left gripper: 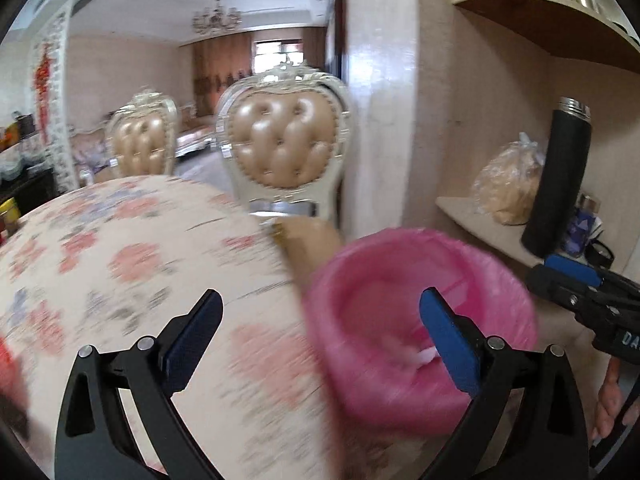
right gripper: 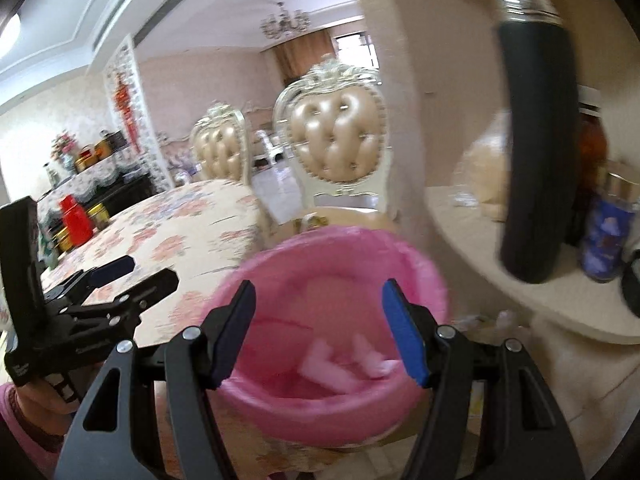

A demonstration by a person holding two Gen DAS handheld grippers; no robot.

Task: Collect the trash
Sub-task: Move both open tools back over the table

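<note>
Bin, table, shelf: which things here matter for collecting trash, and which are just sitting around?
For the job: bin with pink liner, white scraps inside it.

Lying about: black flask, bagged bread, red jug, blue jar, chairs.

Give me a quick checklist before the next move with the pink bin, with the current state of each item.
1. Left gripper empty and open: ok, jaws spread wide, nothing between them.
2. Right gripper empty and open: ok, jaws apart, nothing held.
3. Pink-lined bin within view of both cameras: ok, it sits beside the floral table.
4. Trash already in the bin: ok, pale crumpled pieces lie at the bottom.
5. More trash left on the table: cannot tell, the picture is blurred and only part of the tabletop shows.
6. Black flask on the shelf clear of the right gripper: ok, it stands off to the side.
</note>
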